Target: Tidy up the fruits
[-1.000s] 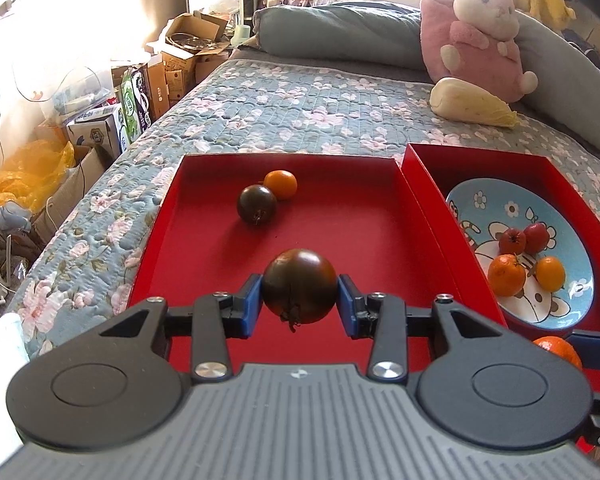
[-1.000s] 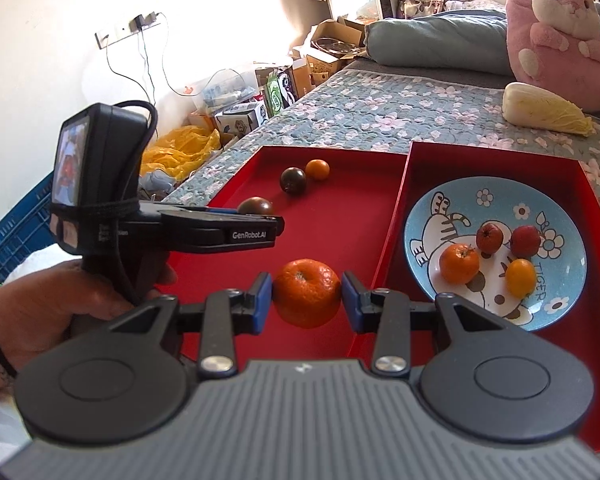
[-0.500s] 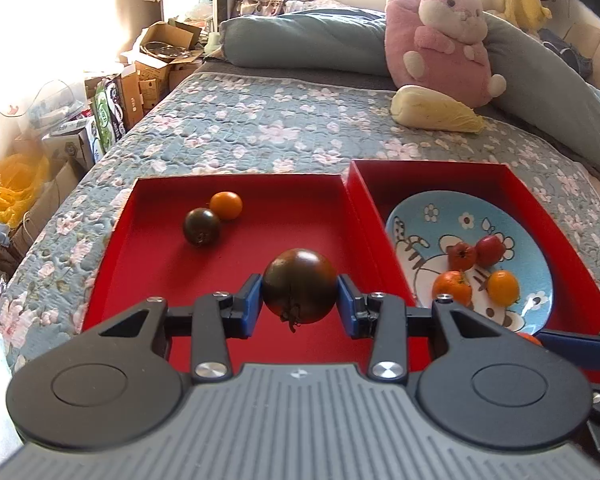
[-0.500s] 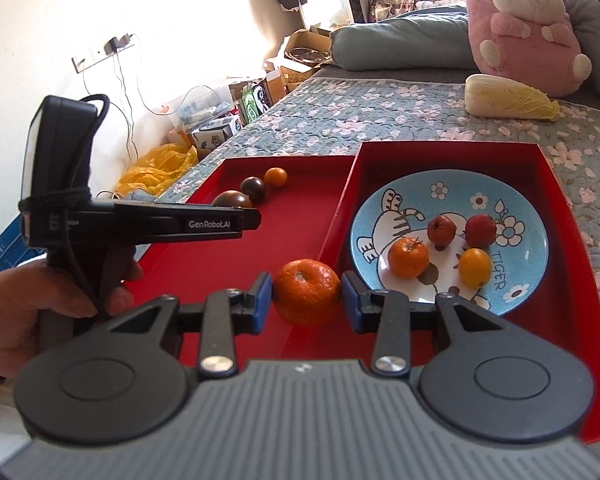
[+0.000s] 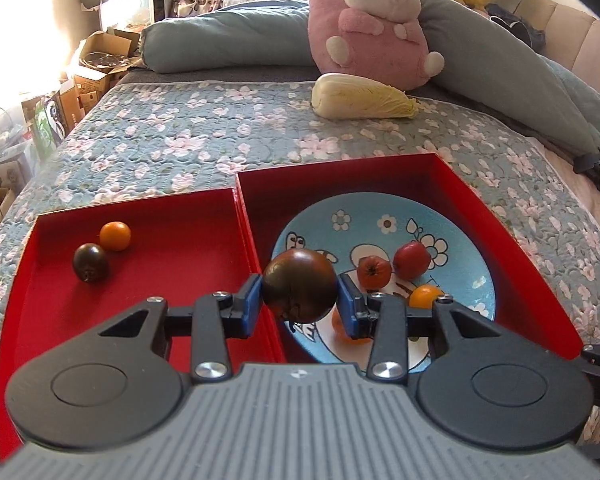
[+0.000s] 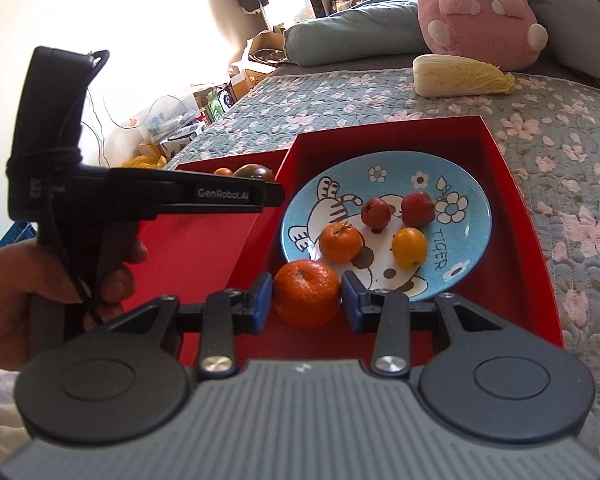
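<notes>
Now the left gripper point(image 5: 299, 298) clamps a dark tomato point(image 5: 299, 285) at frame centre. Lower centre, the right gripper point(image 6: 307, 298) clamps a tangerine point(image 6: 307, 294) beside the blue plate point(image 6: 474, 196).

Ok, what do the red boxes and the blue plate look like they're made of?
Red boxes: probably matte cardboard; thin, straight folded walls, crisp corners, no shine. Blue plate: looks like glazed ceramic, possibly melamine; smooth, faintly glossy surface with a printed cartoon tiger and flowers.

Bedroom: quilted bed point(image 5: 220, 148); plush rabbit point(image 5: 374, 26)
</notes>
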Demonstrator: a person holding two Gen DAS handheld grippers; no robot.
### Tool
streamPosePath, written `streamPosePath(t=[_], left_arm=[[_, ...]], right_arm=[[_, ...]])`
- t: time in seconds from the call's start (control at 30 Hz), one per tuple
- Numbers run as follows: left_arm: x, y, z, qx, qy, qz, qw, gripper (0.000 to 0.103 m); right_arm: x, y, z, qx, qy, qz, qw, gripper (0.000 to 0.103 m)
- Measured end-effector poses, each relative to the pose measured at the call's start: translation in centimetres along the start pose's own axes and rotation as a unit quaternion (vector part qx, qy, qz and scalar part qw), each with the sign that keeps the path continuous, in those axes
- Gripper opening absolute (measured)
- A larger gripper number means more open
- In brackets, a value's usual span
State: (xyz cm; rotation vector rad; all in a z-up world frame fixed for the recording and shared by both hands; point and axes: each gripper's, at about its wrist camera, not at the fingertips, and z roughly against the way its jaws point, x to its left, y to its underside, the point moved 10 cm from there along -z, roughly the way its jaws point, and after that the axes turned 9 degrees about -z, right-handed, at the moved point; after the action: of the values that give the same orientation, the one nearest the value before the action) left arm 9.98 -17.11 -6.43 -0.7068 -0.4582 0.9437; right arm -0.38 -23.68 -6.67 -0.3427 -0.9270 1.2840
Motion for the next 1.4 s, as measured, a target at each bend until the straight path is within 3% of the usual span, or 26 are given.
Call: streamPosePath(t=[0.33,0.6,0.7,0.8,1.13,1.4], left_arm=[[-1.6,0.5,-3.9,0.021,0.011,-0.01,0.9997,0.046],[-2.0,0.7,-4.8,0.024,0.016,-0.016,0.9994,0.047],[-2.2,0.5,-4.6,0.019,0.019,-0.016,0.9995,0.057],[-2.3,0.5,-4.3,0.015,0.02,-0.019,0.9995,0.061],[-1.5,0.8,-2.1,0.0,0.036,-0.013,0.9993,0.061],[0.4,1.0,0.8,-0.021,0.03,-0.027,0.999,0.061]], right_arm=[[-1.9,0.2,-0.7,0.014,0.011,-0.007,1.0,0.041],[-2.2,0.5,-1.3,0.019,0.013,-0.012,1.0,0.041],[-2.6,0.3,-1.4,0.017,0.017,-0.016,1.0,0.041],[-2.9,0.0,-1.4,0.013,0.021,-0.02,1.0,0.041],[-4.3,-1.2,-1.7,-0.003,0.044,-0.025,0.999,0.041],[-5.4,-4.9,-4.0,-0.021,0.074,-0.011,0.997,0.041]])
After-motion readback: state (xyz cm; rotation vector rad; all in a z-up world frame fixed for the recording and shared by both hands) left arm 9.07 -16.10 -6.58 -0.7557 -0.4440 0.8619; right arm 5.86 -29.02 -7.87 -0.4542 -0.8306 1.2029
